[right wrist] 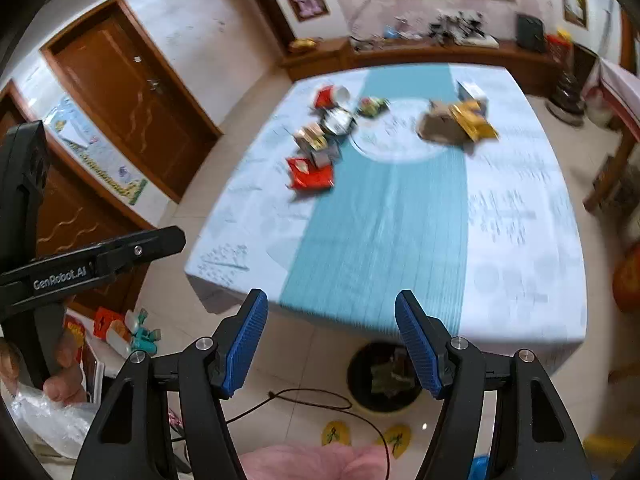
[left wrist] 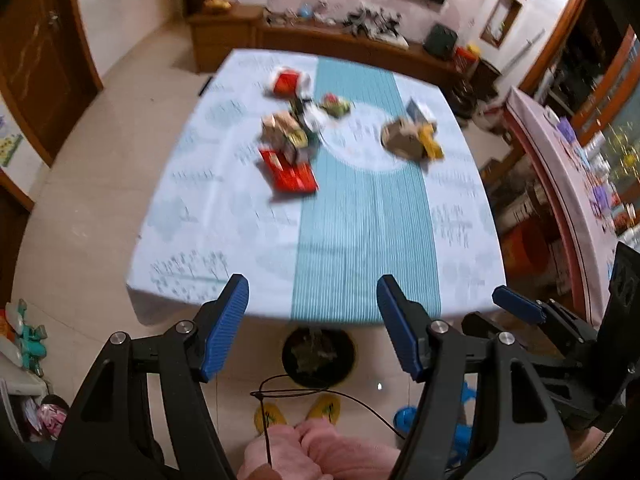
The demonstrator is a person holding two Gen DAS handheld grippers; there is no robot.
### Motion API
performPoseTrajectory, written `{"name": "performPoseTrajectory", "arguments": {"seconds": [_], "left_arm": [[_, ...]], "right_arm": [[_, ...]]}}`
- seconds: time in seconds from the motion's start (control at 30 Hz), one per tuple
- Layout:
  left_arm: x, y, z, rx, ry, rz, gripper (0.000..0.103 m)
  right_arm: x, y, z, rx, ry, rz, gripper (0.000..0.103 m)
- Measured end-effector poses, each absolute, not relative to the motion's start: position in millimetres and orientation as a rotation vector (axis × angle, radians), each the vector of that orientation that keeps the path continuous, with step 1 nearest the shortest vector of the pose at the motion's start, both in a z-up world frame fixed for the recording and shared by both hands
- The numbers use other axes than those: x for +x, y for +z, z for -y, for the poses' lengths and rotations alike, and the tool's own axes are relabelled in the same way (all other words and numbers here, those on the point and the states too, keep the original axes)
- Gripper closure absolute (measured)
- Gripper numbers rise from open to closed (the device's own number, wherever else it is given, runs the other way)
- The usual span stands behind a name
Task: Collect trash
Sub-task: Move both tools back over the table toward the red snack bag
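Trash lies in two clusters on the far half of a table with a pale blue and teal striped cloth [left wrist: 360, 220] [right wrist: 380, 232]. A red wrapper [left wrist: 290, 174] [right wrist: 310, 174] and small cartons [left wrist: 286, 134] [right wrist: 316, 140] sit left of the teal band. A brown crumpled bag with a yellow packet [left wrist: 412, 138] [right wrist: 456, 122] sits to the right. A black bin [left wrist: 318, 356] [right wrist: 384, 376] with scraps inside stands on the floor below the near table edge. My left gripper [left wrist: 312, 320] and right gripper [right wrist: 330, 338] hang open and empty, above the near edge.
A dark cord [left wrist: 320, 394] loops over the floor by yellow slippers [left wrist: 298, 412]. The right gripper's fingers [left wrist: 520, 304] show in the left wrist view. A wooden door [right wrist: 132, 92] is at left, a low cabinet [left wrist: 340, 40] behind the table, and a second covered table [left wrist: 560, 168] at right.
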State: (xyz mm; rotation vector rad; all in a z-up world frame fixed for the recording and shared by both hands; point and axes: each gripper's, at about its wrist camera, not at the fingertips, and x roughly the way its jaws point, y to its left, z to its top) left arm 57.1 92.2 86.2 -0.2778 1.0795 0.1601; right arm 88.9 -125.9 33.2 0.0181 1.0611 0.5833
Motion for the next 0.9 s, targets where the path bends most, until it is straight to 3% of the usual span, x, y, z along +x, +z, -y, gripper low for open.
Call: {"name": "performPoseTrajectory", "arguments": {"seconds": [0.37, 0.67, 0.9], "left_arm": [[91.3, 78.6, -112.2, -0.371, 0.159, -1.102, 0.039], [159.6, 1.9, -163.1, -0.486, 0.080, -1.229, 0.039], [233.0, -69.6, -203.0, -0.553, 0.028, -1.331, 0.047]], "right_arm": [[137.9, 73.6, 99.9, 0.001, 0.631, -0.965, 0.036], [195.5, 60.4, 63.5, 0.019, 0.605, -0.996, 0.039], [265.5, 21.0, 23.1, 0.042, 0.520, -1.085, 0.043]]}}
